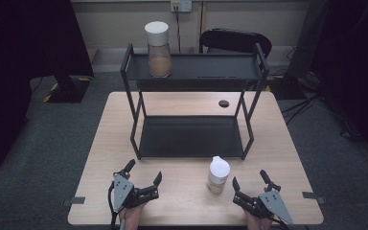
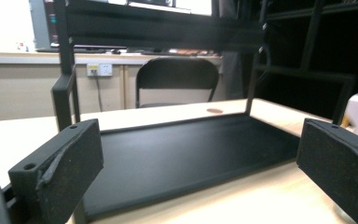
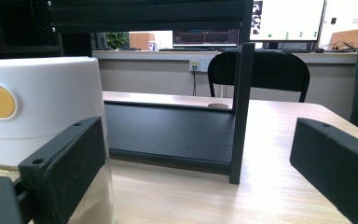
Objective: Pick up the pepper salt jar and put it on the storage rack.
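Note:
A black two-tier metal rack (image 1: 191,136) stands on the wooden table (image 1: 287,158). On its top shelf sits a tall jar (image 1: 158,49) with a white lid and brown powder. A smaller white-lidded jar (image 1: 218,175) stands on the table in front of the rack; the right gripper view has it close at the left (image 3: 37,107), beside the left jaw. My left gripper (image 1: 143,174) rests open near the front left edge, facing the lower shelf (image 2: 186,154). My right gripper (image 1: 249,181) is open just right of the small jar, holding nothing.
A black chair (image 1: 237,42) stands behind the table. A round cable hole (image 1: 224,103) lies in the tabletop behind the rack's right legs. Wall sockets (image 1: 180,5) are at the back. Dark carpet surrounds the table.

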`<control>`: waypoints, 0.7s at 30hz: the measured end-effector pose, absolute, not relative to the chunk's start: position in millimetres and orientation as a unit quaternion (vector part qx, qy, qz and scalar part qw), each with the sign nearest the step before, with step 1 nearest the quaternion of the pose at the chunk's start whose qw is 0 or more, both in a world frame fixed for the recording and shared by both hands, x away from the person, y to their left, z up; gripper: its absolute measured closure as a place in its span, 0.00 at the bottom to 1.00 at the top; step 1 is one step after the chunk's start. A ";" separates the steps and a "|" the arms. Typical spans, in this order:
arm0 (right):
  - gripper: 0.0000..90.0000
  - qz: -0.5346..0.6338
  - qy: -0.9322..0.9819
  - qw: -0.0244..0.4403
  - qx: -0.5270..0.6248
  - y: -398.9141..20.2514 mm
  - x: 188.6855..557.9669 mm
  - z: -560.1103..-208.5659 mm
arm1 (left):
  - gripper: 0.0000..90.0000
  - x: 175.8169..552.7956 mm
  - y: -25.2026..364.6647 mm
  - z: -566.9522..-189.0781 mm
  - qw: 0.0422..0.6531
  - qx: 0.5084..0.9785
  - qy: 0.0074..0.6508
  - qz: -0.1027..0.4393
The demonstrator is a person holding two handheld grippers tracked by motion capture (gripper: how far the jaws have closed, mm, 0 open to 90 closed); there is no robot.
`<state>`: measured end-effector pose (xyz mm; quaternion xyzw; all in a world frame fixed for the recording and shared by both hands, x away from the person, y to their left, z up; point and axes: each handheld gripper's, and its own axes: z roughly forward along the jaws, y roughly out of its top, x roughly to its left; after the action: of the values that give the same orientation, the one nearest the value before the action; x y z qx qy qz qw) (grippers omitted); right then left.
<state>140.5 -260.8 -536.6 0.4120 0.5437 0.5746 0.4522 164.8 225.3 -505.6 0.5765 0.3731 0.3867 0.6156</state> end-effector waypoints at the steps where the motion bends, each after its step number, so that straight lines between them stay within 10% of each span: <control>1: 0.02 0.575 0.544 0.452 0.412 -260.8 140.5 -536.6 | 0.00 164.4 225.9 -509.2 0.617 0.576 0.373 0.386; 21: 0.02 0.573 0.543 0.454 0.413 -259.8 140.0 -536.7 | 0.00 154.1 223.8 -535.9 0.602 0.571 0.381 0.409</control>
<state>140.0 -259.8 -536.7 0.4133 0.5426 0.5732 0.4540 154.1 223.8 -535.9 0.5708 0.3809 0.4085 0.6018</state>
